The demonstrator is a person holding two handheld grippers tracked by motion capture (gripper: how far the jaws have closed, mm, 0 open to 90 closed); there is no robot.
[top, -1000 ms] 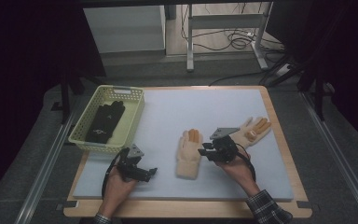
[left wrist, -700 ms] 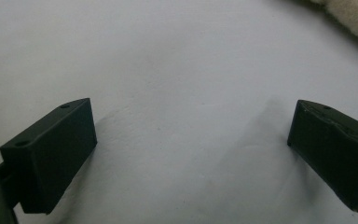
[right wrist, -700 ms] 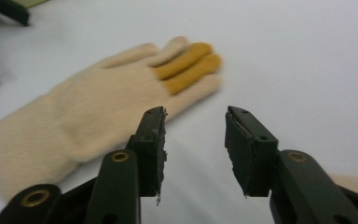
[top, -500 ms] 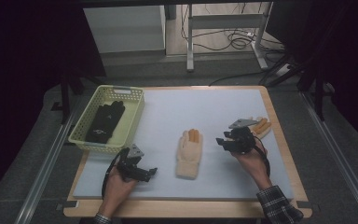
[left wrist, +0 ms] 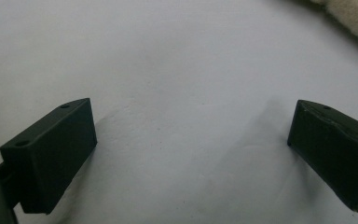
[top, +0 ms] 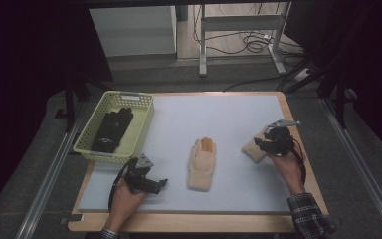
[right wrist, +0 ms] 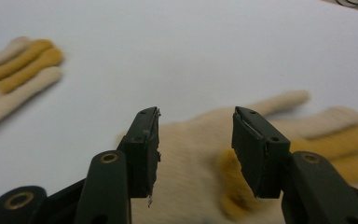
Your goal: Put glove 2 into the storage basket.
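Right gripper (top: 264,143) hovers over the right glove (right wrist: 200,140) at 3 o'clock on the table (top: 238,112), jaws part open and just been opening, nothing pinched between them; a 2nd glove (top: 201,163) lies at center, a basket (top: 95,149) holding dark gloves (top: 112,130) sits at 9 o'clock. Left gripper (top: 151,182) rests at 7 o'clock, jaws wide open on bare table. Glove looks light, soft, floppy knit, so best pinch a fold at cuff or palm; it will drape.

High cam overhead, facing fwd; gripper cams close, low; shared: table (top: 238,119)
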